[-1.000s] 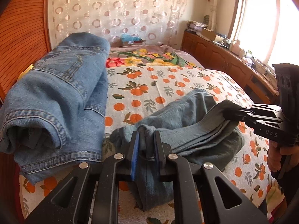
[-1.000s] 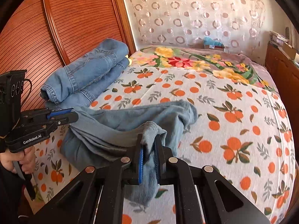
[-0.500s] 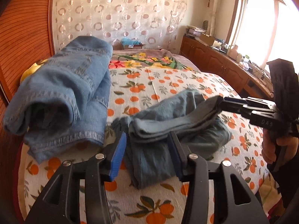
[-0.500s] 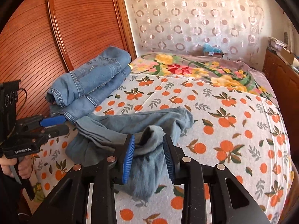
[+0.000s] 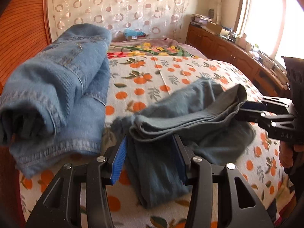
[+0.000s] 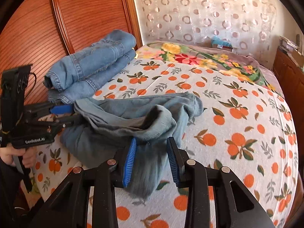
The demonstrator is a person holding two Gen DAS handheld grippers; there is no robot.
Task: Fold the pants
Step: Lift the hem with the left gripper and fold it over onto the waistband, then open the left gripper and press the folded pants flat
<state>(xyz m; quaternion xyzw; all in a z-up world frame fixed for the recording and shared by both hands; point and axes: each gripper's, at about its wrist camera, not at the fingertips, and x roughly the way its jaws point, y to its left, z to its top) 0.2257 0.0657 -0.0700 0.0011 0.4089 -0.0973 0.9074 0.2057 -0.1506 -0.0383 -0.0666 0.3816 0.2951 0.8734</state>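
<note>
Grey-blue pants (image 5: pixel 190 114) lie folded in a loose bundle on the orange-print bedspread (image 5: pixel 152 76). My left gripper (image 5: pixel 150 152) stands open at the near fold, with cloth lying loose between its blue pads. My right gripper (image 5: pixel 245 110) sits at the bundle's right end. In the right wrist view the pants (image 6: pixel 133 117) spread leftward from my right gripper (image 6: pixel 152 155), which is open with a drooping fold between its jaws and no pad pressing on it. My left gripper (image 6: pixel 73 114) is at the far left edge of the cloth.
A stack of folded blue jeans (image 5: pixel 57 85) (image 6: pixel 91 66) lies by the wooden headboard (image 6: pixel 38 28). A floral blanket (image 6: pixel 199 57) covers the far end of the bed. A wooden cabinet (image 5: pixel 228 53) with clutter runs under the window. A hand (image 5: pixel 288 152) holds the right gripper.
Both grippers opened and let go of the pants' edges. The bundle sagged onto the bedspread, and the left gripper dropped slightly.
</note>
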